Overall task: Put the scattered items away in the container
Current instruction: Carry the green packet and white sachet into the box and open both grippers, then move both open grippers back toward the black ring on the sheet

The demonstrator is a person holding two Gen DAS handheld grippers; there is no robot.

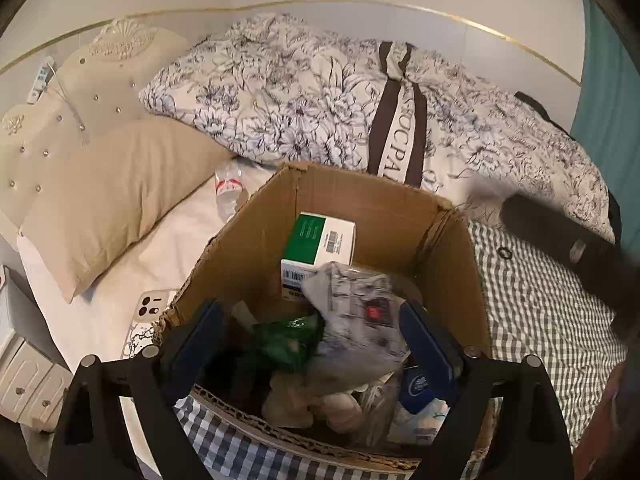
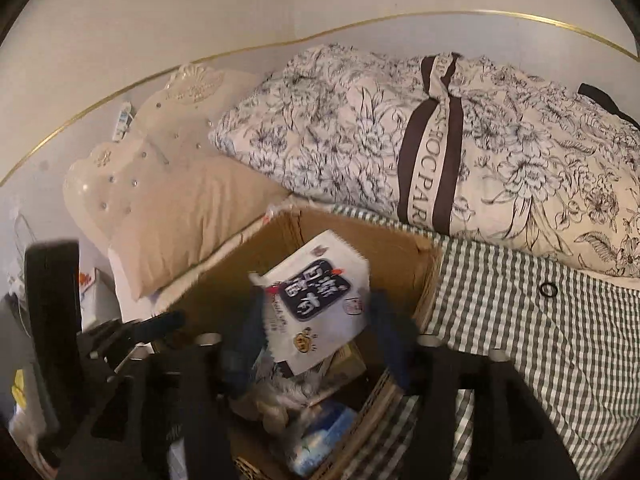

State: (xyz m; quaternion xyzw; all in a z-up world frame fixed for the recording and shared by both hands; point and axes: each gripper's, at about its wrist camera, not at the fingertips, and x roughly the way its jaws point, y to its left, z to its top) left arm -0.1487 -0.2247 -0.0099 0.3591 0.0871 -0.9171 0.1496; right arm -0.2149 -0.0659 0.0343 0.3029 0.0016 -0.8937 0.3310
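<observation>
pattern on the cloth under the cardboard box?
Green-and-white gingham check on the cloth beneath the brown cardboard box; clearest in the right wrist view.

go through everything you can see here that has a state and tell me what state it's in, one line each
cardboard box: open, upright, partly filled
left tongs: open over the box, pads clear of the grey packet
grey packet: loose, blurred, atop the pile
right tongs: open, pads clear of the white packet
white packet: tilted over the box
green and white carton: inside, tilted
water bottle: lying on the bed, outside
phone: face down, outside
</observation>
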